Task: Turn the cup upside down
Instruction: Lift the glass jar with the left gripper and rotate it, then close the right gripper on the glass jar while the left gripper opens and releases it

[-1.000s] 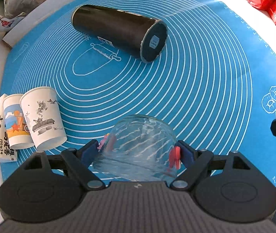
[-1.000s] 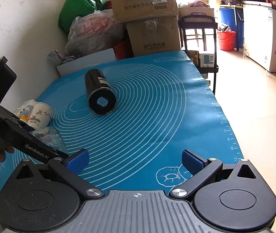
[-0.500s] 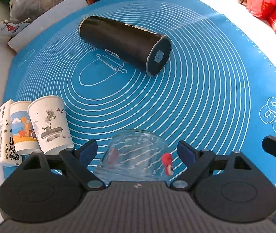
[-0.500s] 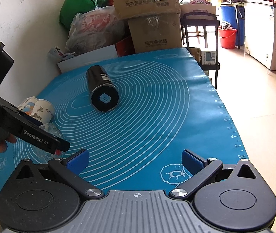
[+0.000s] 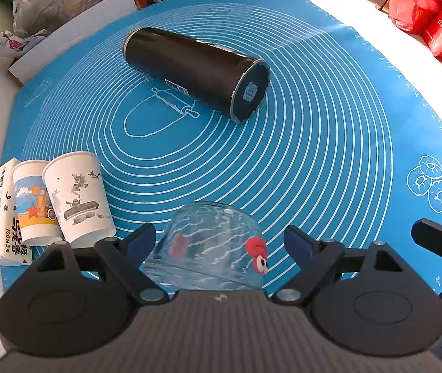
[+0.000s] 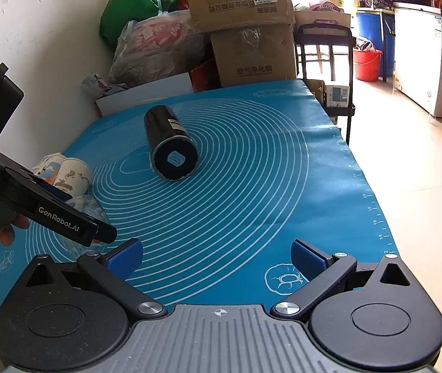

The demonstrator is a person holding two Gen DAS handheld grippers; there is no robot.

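Since a second ago our left gripper [image 5: 218,242] has let go of the glass cup [image 5: 211,242] and spread wide; the cup now sits dome-up on the blue mat [image 5: 314,155], between the fingers, touching neither. We judge it stiff, slick and breakable, best taken across its widest sides. Our right gripper [image 6: 218,256] hovers released, low over the bench's near edge.
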